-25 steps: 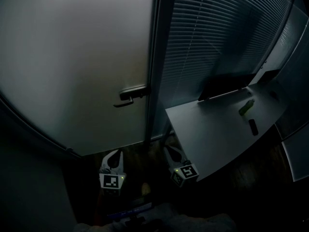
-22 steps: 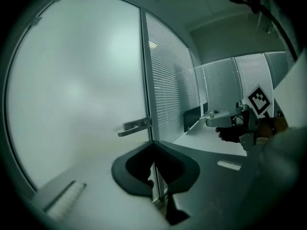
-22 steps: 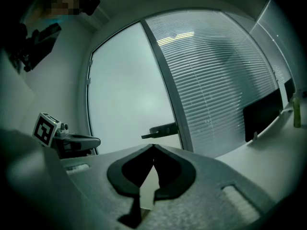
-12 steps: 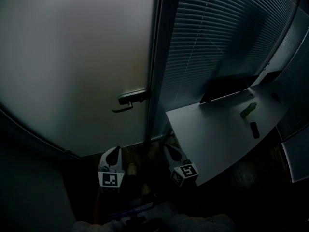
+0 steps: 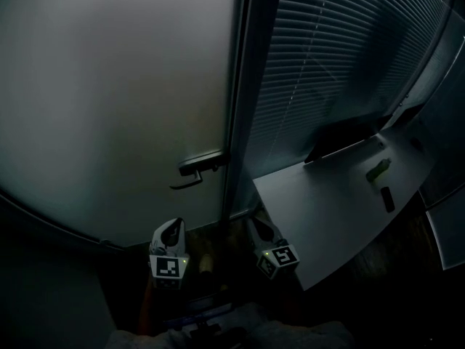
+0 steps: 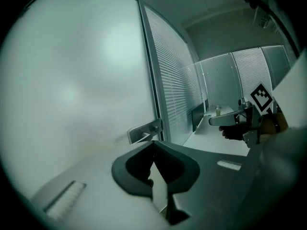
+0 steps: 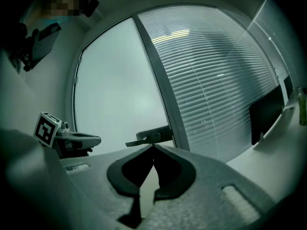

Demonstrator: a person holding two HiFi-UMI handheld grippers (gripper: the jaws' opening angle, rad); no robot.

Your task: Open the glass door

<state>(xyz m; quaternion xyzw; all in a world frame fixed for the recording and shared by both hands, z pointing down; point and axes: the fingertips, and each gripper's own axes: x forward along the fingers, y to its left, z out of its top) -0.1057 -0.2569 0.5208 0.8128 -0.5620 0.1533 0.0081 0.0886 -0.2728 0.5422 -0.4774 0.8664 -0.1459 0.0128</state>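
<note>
Both closed jaws short of door handle [image 5: 202,166]

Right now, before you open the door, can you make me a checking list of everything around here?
Surface: grey desk to the right of the door, mostly bare.
Job's things: frosted glass door looks closed; its lever handle sits by the frame, untouched.
Clutter: small green thing and small dark thing on the desk; monitor at its back edge.
Grippers: left gripper and right gripper both shut and empty, low in front of the door, short of the handle.
Cables: nothing seen.
Surroundings: slatted blinds right of the frame; dim light.
</note>
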